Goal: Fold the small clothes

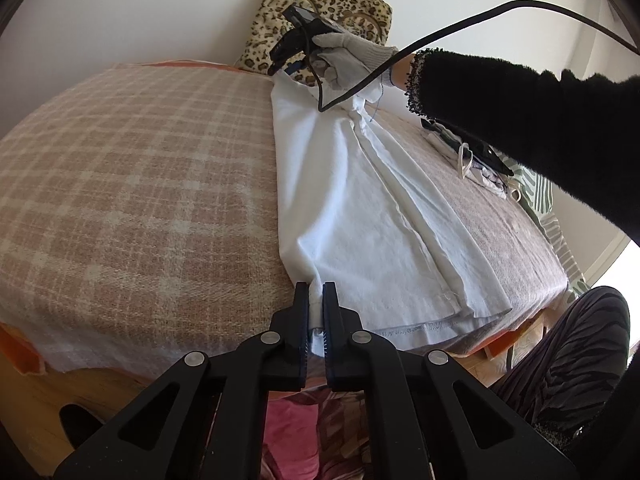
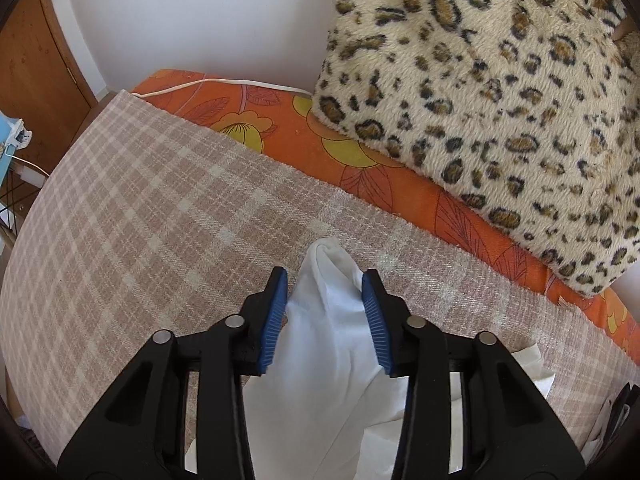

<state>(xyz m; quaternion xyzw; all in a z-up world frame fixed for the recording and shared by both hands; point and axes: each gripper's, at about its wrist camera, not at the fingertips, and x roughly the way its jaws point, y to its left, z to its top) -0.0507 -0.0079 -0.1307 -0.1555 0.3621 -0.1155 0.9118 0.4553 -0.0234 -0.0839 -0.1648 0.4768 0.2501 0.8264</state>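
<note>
A white garment (image 1: 352,208) lies lengthwise on the plaid blanket (image 1: 140,184), folded into a long strip. My left gripper (image 1: 316,286) is shut on its near hem corner at the bed's front edge. At the far end a gloved hand (image 1: 344,56) holds my right gripper (image 1: 276,68) on the garment's far corner, which rises a little off the blanket. In the right wrist view the right gripper (image 2: 324,276) has a bunch of the white garment (image 2: 324,360) between its blue pads (image 2: 374,320), and the cloth touches both pads.
A leopard-print cushion (image 2: 480,100) leans against the wall behind the far end, on an orange flowered sheet (image 2: 360,168). A small pile of other clothes (image 1: 472,160) lies at the blanket's right side. The person's black sleeve (image 1: 520,112) and a cable (image 1: 440,32) cross above it.
</note>
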